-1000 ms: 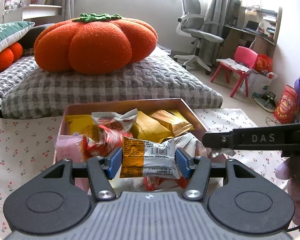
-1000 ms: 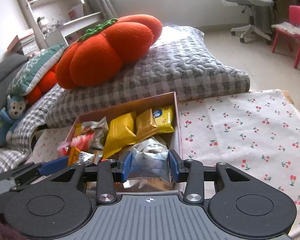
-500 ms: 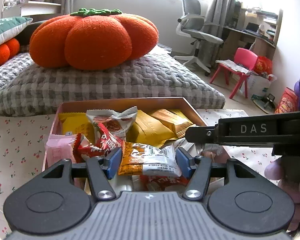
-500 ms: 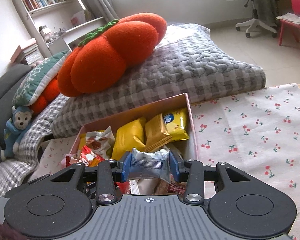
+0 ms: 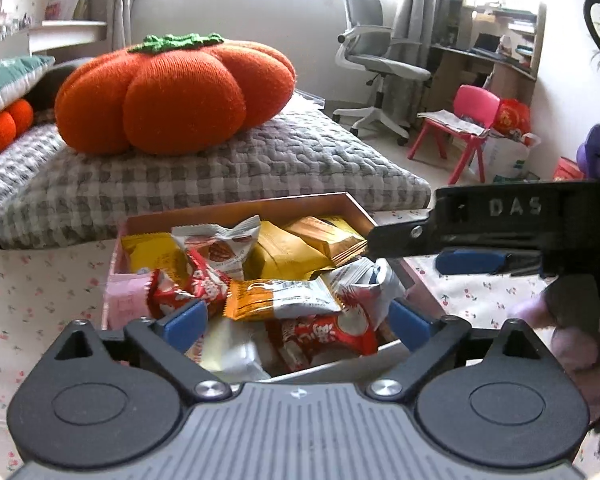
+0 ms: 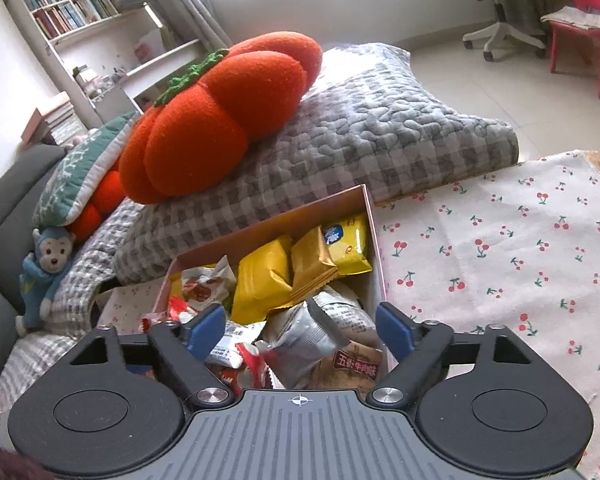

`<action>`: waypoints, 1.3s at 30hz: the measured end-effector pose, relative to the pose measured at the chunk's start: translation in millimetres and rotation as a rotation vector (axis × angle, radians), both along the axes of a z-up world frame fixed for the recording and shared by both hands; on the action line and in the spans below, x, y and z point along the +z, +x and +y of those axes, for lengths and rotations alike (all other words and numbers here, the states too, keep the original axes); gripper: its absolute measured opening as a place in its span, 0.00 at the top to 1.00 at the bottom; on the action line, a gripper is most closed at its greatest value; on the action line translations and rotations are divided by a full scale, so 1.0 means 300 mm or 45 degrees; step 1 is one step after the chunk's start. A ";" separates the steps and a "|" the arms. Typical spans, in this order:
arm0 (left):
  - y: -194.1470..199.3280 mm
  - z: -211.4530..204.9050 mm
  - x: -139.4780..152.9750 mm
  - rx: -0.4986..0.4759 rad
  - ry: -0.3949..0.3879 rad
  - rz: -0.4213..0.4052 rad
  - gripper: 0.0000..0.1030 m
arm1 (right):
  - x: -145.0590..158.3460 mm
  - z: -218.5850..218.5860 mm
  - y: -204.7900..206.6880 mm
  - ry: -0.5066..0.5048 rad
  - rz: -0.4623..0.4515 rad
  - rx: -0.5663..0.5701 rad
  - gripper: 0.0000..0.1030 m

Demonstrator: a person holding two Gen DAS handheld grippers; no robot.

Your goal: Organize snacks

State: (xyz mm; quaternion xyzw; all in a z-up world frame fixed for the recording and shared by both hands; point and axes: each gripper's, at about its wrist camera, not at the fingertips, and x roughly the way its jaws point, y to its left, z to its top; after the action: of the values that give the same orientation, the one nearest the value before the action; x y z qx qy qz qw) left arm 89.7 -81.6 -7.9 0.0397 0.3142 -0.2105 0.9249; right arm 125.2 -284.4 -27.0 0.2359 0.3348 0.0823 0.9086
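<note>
Your snack box point(image 5: 352, 206) sits on the cherry-print cloth point(image 6: 500, 248), directly before the grey checked cushion point(image 6: 380, 136) carrying the pumpkin pillow point(image 5: 172, 92). Packets fill it; the orange-and-white packet point(image 5: 284, 300) and silver packet point(image 6: 304, 336) lie loose on top. Your left gripper point(image 5: 296, 320) and right gripper point(image 6: 300, 332) hover over the near end, fingers spread wide, gripping nothing.

Snack box on your table, cushions behind

Your snack box point(image 5: 236, 216) sits on the tablecloth point(image 6: 500, 248), packets point(image 5: 284, 300) heaped inside; behind it lies the quilted cushion point(image 5: 220, 172), with the pumpkin pillow point(image 5: 172, 92) on top and the office chair point(image 5: 380, 64) far right.
</note>
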 end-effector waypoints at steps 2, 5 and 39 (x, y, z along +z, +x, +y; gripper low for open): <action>-0.007 0.008 0.009 0.014 -0.007 0.009 0.03 | 0.013 -0.011 -0.016 -0.006 -0.001 -0.011 0.16; -0.020 0.021 0.021 0.047 -0.030 0.040 0.01 | 0.028 -0.022 -0.043 0.001 0.008 -0.037 0.15; -0.237 0.150 -0.006 0.382 0.133 0.277 0.00 | 0.060 0.137 -0.414 -0.375 0.087 -0.058 0.04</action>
State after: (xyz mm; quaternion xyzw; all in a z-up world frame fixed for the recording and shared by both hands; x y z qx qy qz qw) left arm 18.5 -36.5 -9.8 0.0176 0.4251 -0.0568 0.9032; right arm 1.1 -243.2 -9.0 0.1103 0.3686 0.0037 0.9230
